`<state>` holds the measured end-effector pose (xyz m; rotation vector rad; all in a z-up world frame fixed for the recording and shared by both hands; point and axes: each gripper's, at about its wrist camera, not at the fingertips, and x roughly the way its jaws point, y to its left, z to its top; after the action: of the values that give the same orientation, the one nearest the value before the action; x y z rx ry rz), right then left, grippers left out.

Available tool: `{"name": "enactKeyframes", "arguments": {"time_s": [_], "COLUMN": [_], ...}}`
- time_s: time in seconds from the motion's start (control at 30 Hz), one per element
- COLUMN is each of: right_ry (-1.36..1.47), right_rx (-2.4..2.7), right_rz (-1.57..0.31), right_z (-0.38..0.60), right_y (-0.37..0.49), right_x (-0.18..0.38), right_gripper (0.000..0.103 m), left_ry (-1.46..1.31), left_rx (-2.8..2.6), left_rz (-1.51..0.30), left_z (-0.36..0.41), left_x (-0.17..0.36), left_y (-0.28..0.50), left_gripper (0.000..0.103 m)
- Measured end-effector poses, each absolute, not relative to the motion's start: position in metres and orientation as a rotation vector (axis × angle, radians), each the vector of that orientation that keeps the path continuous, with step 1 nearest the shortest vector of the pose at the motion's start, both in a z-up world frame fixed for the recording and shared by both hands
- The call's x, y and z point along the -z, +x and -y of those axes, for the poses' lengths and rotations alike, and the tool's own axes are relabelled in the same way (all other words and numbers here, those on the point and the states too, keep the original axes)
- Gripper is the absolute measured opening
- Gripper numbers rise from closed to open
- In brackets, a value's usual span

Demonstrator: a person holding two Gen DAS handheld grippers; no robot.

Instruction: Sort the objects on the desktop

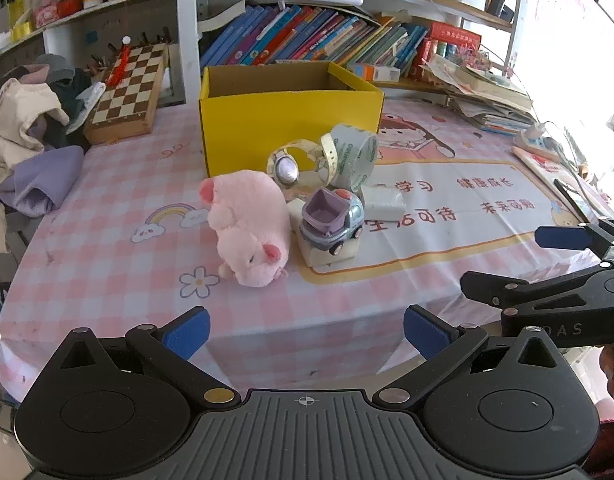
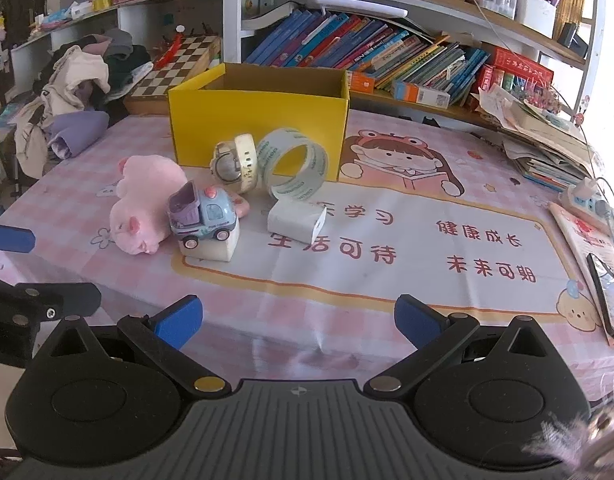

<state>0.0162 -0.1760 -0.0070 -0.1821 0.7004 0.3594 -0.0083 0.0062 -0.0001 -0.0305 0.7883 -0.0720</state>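
An open yellow box (image 1: 283,120) (image 2: 259,120) stands on the desk. In front of it lie a pink plush pig (image 1: 249,226) (image 2: 145,208), a purple-and-blue toy truck (image 1: 333,220) (image 2: 201,216) on a white block (image 2: 211,250), a cream watch (image 1: 287,166) (image 2: 237,162), a clear tape roll (image 1: 357,156) (image 2: 295,164) and a white packet (image 1: 383,202) (image 2: 295,222). My left gripper (image 1: 305,330) is open and empty near the desk's front edge. My right gripper (image 2: 297,322) is open and empty, beside it to the right; it shows in the left wrist view (image 1: 519,264).
A chessboard (image 1: 125,88) and a heap of clothes (image 1: 31,132) sit at the back left. Books (image 1: 307,40) fill the shelf behind the box. Stacked papers (image 2: 547,140), a power strip (image 2: 587,198) and a phone (image 2: 609,296) lie at the right.
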Motion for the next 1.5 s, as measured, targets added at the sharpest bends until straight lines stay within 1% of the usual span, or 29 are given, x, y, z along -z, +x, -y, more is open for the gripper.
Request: {"name": "enactKeyframes", "arguments": {"time_s": [1.17,1.5], "right_ry": [-0.196,-0.198], "right_rx": [-0.384,-0.387], "right_rz": [-0.692,-0.707], "right_z": [0.1693,0.1657], "right_y": [0.0121,0.0100], "right_x": [0.0048,0.0061], "right_gripper": [0.103,0.101], "left_ry": [-0.026,-0.020], "left_rx": [0.073,0.092], "left_rz": [-0.776,-0.786], "left_z": [-0.0097,-0.0093], "left_x": [-0.0005,0.0026], "left_y": [-0.0122,-0.0124], "left_gripper": [0.103,0.103]}}
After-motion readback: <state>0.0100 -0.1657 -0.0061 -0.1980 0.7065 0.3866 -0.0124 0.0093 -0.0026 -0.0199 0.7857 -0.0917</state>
